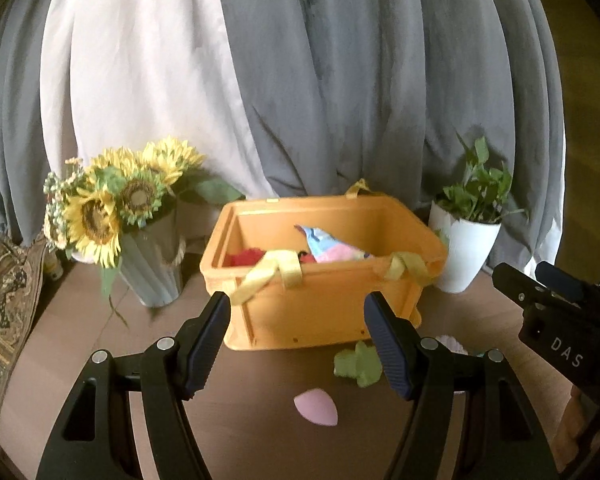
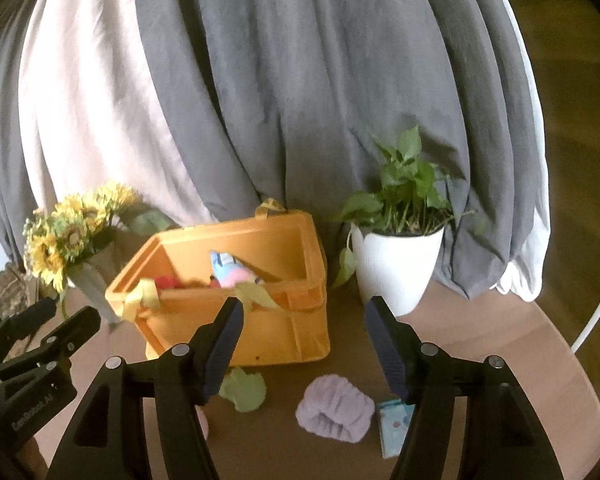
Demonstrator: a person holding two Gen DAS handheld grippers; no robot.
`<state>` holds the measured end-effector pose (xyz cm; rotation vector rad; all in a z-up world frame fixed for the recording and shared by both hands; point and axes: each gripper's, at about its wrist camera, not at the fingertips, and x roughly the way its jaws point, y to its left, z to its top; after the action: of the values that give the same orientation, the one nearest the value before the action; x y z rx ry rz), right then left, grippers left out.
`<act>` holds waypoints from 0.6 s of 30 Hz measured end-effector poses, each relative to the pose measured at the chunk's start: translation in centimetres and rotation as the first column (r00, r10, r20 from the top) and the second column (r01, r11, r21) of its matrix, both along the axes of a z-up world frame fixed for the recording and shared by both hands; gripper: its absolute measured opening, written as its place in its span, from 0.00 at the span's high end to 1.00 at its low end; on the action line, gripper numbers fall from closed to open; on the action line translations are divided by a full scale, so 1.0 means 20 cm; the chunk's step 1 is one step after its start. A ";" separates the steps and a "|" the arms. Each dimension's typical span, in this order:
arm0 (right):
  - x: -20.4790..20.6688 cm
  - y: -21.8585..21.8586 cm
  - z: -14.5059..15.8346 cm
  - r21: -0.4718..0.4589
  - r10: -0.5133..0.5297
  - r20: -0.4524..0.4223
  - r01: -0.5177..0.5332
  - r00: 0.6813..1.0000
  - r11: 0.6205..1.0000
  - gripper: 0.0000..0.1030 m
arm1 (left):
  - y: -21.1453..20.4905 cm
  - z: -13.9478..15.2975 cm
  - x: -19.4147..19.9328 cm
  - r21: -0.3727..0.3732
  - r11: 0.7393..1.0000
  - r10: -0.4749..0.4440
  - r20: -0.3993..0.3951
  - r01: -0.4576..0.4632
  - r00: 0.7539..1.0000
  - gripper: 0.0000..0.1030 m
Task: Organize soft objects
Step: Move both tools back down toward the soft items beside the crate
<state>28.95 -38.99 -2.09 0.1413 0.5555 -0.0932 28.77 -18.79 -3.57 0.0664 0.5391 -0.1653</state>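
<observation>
An orange crate [image 1: 324,312] [image 2: 272,332] with yellow straps stands mid-table and holds a red soft item [image 1: 242,257] and a pink-and-blue one [image 1: 332,249] [image 2: 232,272]. In front of it lie a green soft toy [image 1: 356,366] [image 2: 246,390], a pink egg-shaped sponge [image 1: 316,408], a lilac ruffled band [image 2: 334,404] and a small light-blue packet [image 2: 394,424]. My left gripper [image 1: 296,346] is open and empty above the sponge. My right gripper [image 2: 304,348] is open and empty above the green toy and lilac band.
A vase of sunflowers [image 1: 120,216] [image 2: 68,240] stands left of the crate and a potted green plant [image 1: 468,252] [image 2: 396,256] in a white pot to its right. Grey and white curtains hang behind. A patterned cushion [image 1: 4,304] lies at far left.
</observation>
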 end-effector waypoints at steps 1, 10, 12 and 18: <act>-0.01 0.00 -0.02 0.003 0.005 -0.009 -0.005 1.000 1.000 0.37 | 0.00 -0.01 -0.01 0.002 1.000 0.001 -0.006 -0.001 1.000 0.33; -0.03 -0.04 -0.17 0.022 0.035 -0.077 -0.034 0.996 0.999 0.37 | -0.03 -0.17 -0.03 0.017 1.000 0.017 -0.072 -0.016 0.997 0.33; -0.02 -0.03 -0.20 0.023 0.041 -0.094 -0.039 0.995 0.999 0.37 | -0.03 -0.20 -0.03 0.020 1.000 0.024 -0.086 -0.022 0.996 0.33; 0.00 -0.03 -0.31 0.022 0.052 -0.140 -0.049 0.989 0.999 0.31 | -0.04 -0.31 0.01 0.030 0.999 0.036 -0.141 -0.032 0.989 0.33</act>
<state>28.89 -39.69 -8.23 0.1396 0.7009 -0.0489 28.97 -19.64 -9.69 0.0730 0.6835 -0.1301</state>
